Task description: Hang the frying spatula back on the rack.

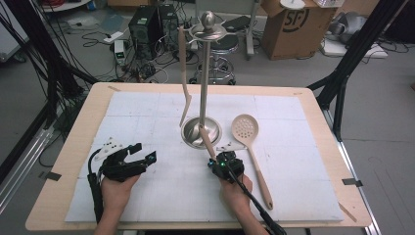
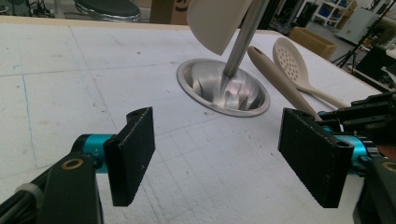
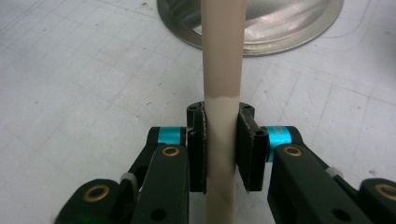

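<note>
Nearest the high camera, two hands come in over the front edge of the desk [image 1: 73,147], a pale wooden top almost wholly covered by a white gridded mat [image 1: 147,112]. At the middle of the mat stands a metal utensil stand [image 1: 204,88]: a tall rod rising from a shallow dished base, with a ringed top and a round knob. A beige spatula [image 1: 184,73] hangs from that ring, its blade down near the base on the left. Right of the base a slotted spoon [image 1: 252,147] lies flat on the mat, bowl toward the stand, handle running toward the desk's front edge.

The beige handle [image 3: 223,84] is the thing in work. It slants from the right tongs [image 1: 221,164] up toward the stand's base; its far end is hidden against the rod, so what kind of utensil it is cannot be told. In the right gripper view the right tongs [image 3: 222,149] are clamped on it, both black pads pressed against its sides.

The left tongs [image 1: 139,155] sit over the mat well left of the stand, and in the left gripper view the left tongs [image 2: 217,154] stand wide apart with nothing between them.
</note>
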Demonstrator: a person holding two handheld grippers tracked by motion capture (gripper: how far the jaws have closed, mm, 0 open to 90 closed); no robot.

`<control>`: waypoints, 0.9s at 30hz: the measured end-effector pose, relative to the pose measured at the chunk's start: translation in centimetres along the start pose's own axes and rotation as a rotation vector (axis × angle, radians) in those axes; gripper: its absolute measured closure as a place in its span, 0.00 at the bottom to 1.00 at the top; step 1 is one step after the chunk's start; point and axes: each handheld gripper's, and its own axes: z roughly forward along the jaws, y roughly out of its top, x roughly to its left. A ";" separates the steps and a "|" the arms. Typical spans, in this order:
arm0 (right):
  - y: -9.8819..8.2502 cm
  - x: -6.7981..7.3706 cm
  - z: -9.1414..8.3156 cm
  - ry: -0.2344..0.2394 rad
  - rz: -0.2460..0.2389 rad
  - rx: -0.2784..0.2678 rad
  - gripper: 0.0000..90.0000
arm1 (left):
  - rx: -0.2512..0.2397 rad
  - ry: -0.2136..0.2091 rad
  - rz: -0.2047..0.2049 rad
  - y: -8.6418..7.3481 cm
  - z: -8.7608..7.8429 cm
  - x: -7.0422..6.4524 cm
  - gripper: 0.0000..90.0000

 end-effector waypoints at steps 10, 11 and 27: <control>0.4 -0.1 -0.9 0.004 -0.041 -0.034 0.86 | 0.001 0.001 0.004 0.0 0.0 0.0 0.31; 0.4 -0.1 -1.0 0.004 -0.048 -0.038 0.86 | 0.001 0.001 0.004 0.0 0.0 0.0 0.31; 2.4 -1.4 -5.0 0.043 0.024 -0.192 0.86 | 0.008 0.000 0.007 0.0 0.2 -0.2 0.31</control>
